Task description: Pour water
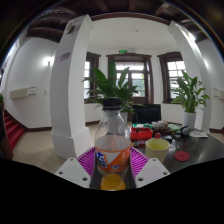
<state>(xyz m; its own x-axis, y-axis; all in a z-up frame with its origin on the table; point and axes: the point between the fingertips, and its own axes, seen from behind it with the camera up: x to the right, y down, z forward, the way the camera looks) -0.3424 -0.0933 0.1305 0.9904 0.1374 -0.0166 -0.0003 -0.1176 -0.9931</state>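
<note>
Dark table point(196, 150), claw point(112, 161) gripping bottle point(113, 140)

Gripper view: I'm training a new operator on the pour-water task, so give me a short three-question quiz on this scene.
1. True or false: the bottle stands between the gripper fingers.
2. What lies just beside the bottle, on the table? A) yellow cup B) blue plate C) green book
3. Fill in: the bottle's cap is ____ (on or off).

Key: 1 true, both pink pads press its sides. 2 A, the yellow cup. 3 off, its neck is open.
</note>
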